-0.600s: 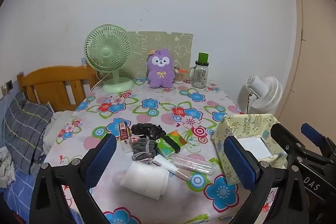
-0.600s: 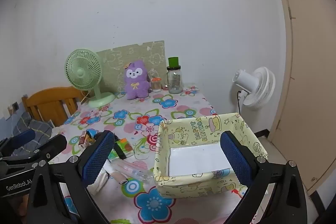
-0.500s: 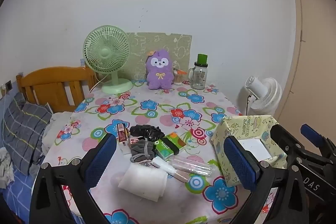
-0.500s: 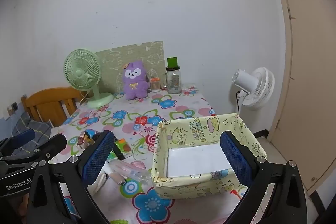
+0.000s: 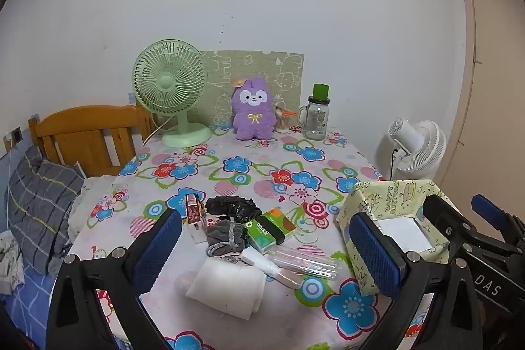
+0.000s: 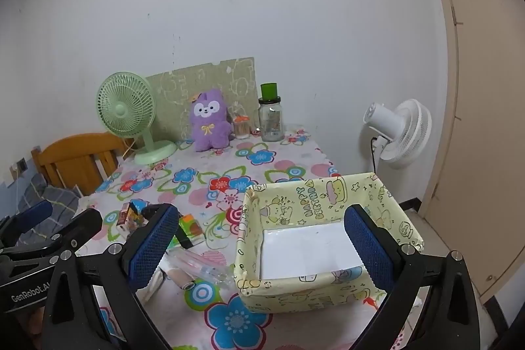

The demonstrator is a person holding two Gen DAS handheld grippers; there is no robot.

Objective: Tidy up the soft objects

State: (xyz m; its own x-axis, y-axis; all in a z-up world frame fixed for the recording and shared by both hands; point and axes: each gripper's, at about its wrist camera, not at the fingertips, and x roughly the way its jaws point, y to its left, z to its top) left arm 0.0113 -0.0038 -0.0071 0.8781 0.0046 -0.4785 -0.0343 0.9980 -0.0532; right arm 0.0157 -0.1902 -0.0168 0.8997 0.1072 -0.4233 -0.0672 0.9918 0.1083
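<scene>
Between my left tongs, jaws spread wide and holding nothing: folded white cloth, nearest soft thing, lying flat on floral table, long side running across my reach. Just beyond it, grey knitted bundle, then crumpled black bag. Left hand nearer to whole pile (I judge it takes first pick). To right, my right tongs, equally wide and empty, frame yellow fabric box, beside pile, nothing in it. Far back by wall, purple plush upright, well apart.

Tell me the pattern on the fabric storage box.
Pale yellow fabric storage box printed with cartoon characters, stars and "Happy Birthday" lettering; clearest in the right wrist view.
</scene>
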